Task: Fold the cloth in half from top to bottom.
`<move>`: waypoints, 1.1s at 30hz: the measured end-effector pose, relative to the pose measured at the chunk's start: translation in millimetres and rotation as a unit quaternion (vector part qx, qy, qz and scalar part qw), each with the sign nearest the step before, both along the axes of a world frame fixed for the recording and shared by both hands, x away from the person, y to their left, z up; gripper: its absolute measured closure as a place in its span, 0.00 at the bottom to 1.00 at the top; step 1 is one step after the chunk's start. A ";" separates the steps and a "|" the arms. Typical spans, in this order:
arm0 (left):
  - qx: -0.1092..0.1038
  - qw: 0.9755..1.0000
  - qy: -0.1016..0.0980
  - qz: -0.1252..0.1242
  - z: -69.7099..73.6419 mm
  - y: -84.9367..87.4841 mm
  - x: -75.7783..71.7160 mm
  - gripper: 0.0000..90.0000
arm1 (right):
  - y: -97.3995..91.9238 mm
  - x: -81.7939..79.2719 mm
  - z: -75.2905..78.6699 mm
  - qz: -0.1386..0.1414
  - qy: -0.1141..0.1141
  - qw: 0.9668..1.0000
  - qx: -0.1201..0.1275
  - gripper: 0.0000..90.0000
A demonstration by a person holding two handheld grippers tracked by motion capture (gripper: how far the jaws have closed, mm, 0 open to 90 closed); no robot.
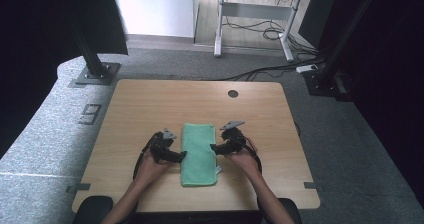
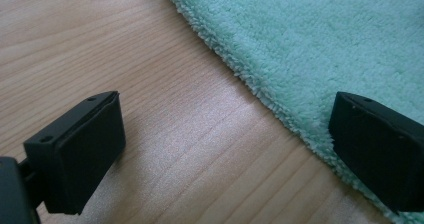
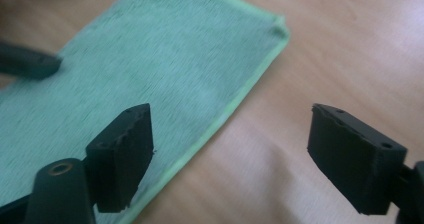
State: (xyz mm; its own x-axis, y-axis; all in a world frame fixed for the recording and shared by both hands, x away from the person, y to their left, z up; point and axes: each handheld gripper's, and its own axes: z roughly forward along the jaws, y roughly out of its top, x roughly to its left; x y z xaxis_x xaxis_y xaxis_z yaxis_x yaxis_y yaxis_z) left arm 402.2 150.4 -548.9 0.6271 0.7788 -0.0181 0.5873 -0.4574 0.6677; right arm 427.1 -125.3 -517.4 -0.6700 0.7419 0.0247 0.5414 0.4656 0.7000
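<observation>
High view: left gripper (image 1: 183,155) at the left edge of a folded green towel (image 1: 198,154), jaws spread, one over the pile, one over bare wood. Right gripper (image 1: 213,147) at the right edge, jaws apart, nothing pinched. Towel lies flat, mid-desk (image 1: 135,109), near the person.
</observation>
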 end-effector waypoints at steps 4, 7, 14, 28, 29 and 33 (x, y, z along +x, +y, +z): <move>0.000 1.000 0.000 0.001 0.0 -0.1 -0.1 0.02 | 4.5 15.3 3.0 -0.001 -0.010 1.000 -0.007 0.29; -0.001 1.000 0.000 0.001 -0.1 -0.1 -0.1 0.02 | 7.8 24.5 4.4 0.003 -0.008 1.000 -0.010 0.35; 0.000 1.000 0.000 0.000 0.0 0.0 0.1 0.02 | 13.4 43.4 3.8 0.005 -0.007 1.000 -0.006 0.47; 0.000 1.000 0.000 0.000 0.0 0.0 0.2 0.02 | 26.7 77.1 -12.2 0.017 0.013 1.000 -0.018 0.50; 0.000 1.000 0.000 0.000 0.0 0.0 0.2 0.02 | 27.3 77.8 -14.6 0.017 0.013 1.000 -0.018 0.49; 0.000 1.000 0.000 0.000 0.0 -0.1 0.2 0.02 | 26.2 80.8 -21.5 0.020 0.018 1.000 -0.012 0.47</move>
State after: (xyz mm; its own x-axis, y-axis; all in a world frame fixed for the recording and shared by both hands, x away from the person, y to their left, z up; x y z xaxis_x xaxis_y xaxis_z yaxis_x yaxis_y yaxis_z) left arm 402.4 150.3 -548.9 0.6272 0.7786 -0.0194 0.5879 -0.4570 0.6675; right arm 508.0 -99.2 -538.9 -0.6976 0.7159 0.0312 0.5471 0.5040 0.6684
